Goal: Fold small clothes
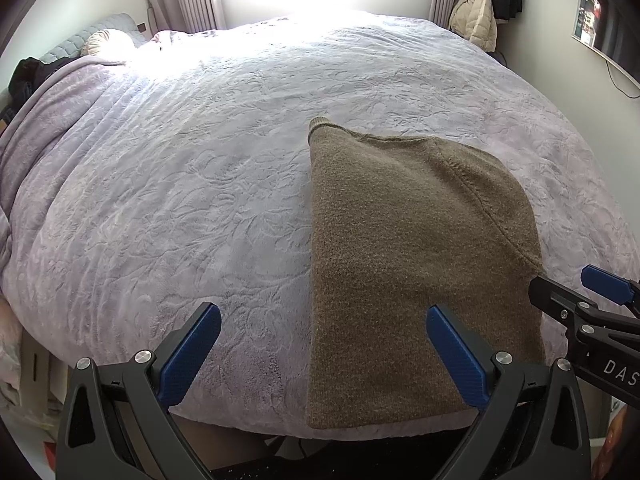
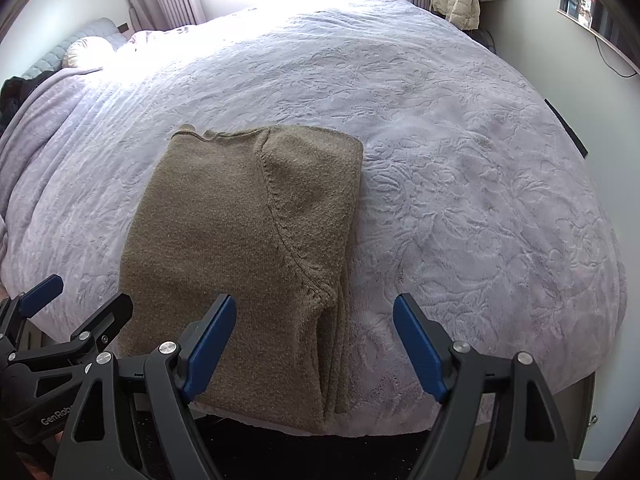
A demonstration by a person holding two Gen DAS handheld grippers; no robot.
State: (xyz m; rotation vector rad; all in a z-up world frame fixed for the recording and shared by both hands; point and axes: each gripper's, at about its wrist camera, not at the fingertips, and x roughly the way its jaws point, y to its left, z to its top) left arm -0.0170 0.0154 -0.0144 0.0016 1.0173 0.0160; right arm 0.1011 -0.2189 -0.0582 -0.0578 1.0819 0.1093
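olive-brown knit sweater (image 2: 240,248) on lilac bedspread (image 2: 460,160): we see lengthwise fold done | cross-fold left, we reckon | left gripper (image 1: 324,344) + right gripper (image 2: 314,344) both wide, empty

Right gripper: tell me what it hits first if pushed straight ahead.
Probably the right edge of the folded brown sweater, or the bedspread beside it; depth is unclear. The right gripper is open and empty.

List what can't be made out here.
- Sweater inner layers: both views, top layer covers them.
- Sweater near hem: right wrist view, right gripper finger covers part.
- Window: both views, overexposed, cut by top edge.
- Left gripper body: cut by bottom edge.
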